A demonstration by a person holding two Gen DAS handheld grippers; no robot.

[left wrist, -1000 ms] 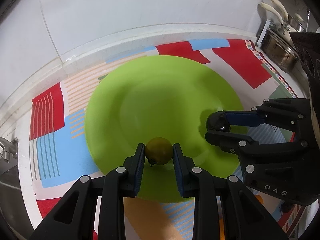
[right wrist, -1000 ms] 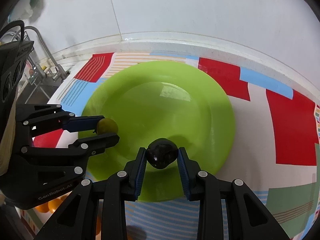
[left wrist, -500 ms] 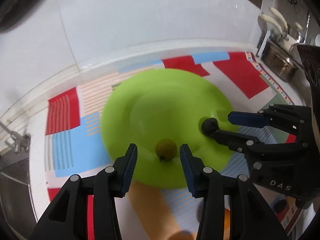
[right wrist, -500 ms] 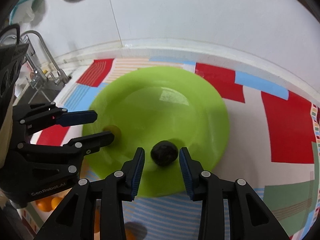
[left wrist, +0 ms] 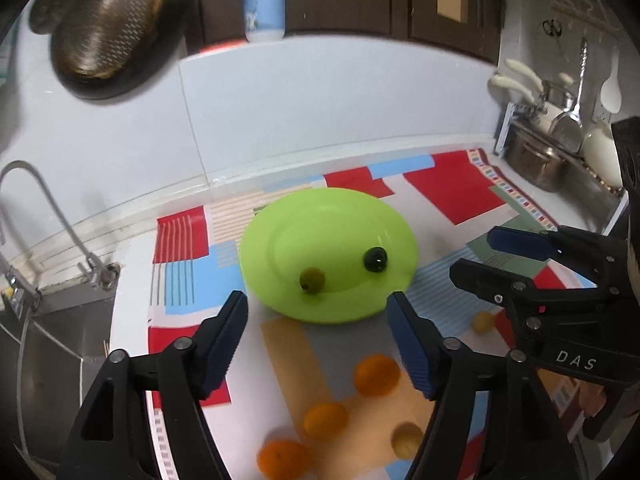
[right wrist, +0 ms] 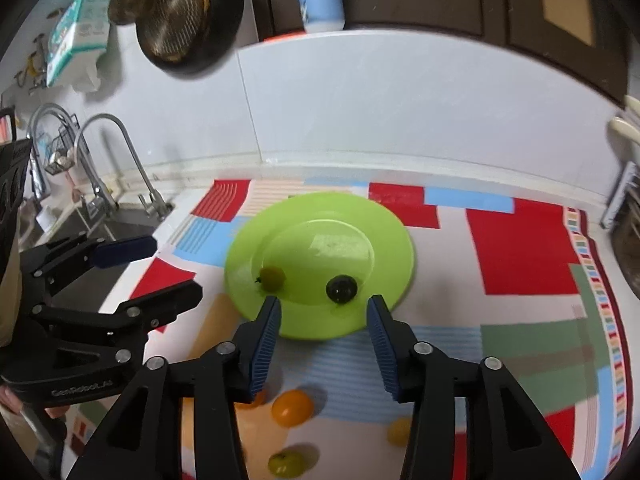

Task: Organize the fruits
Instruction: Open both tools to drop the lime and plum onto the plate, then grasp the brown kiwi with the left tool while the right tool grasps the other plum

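Note:
A lime-green plate (left wrist: 320,224) (right wrist: 320,232) lies on a colourful patchwork mat. On it rest an olive-yellow fruit (left wrist: 312,279) (right wrist: 272,278) and a black fruit (left wrist: 375,260) (right wrist: 341,288), a little apart. My left gripper (left wrist: 316,304) (right wrist: 176,266) hovers above the plate's near rim, its jaws opening, nothing held between them. To its right, my right gripper (right wrist: 323,304) (left wrist: 474,254) is also raised, jaws opening and holding nothing. Loose fruit lies on the mat nearer to me: oranges (left wrist: 377,374) (right wrist: 292,407) and small yellow ones (left wrist: 482,322) (right wrist: 398,432).
A steel sink with a curved tap (left wrist: 48,208) (right wrist: 116,152) borders the mat on the left. A metal pot (left wrist: 536,160) and hanging utensils stand at the right. The white tiled wall rises just behind the plate, with a strainer (left wrist: 104,24) hanging above.
Both grippers let go of their fruit, opened and drew back and up from the plate. The olive-yellow and black fruit stay lying on the plate.

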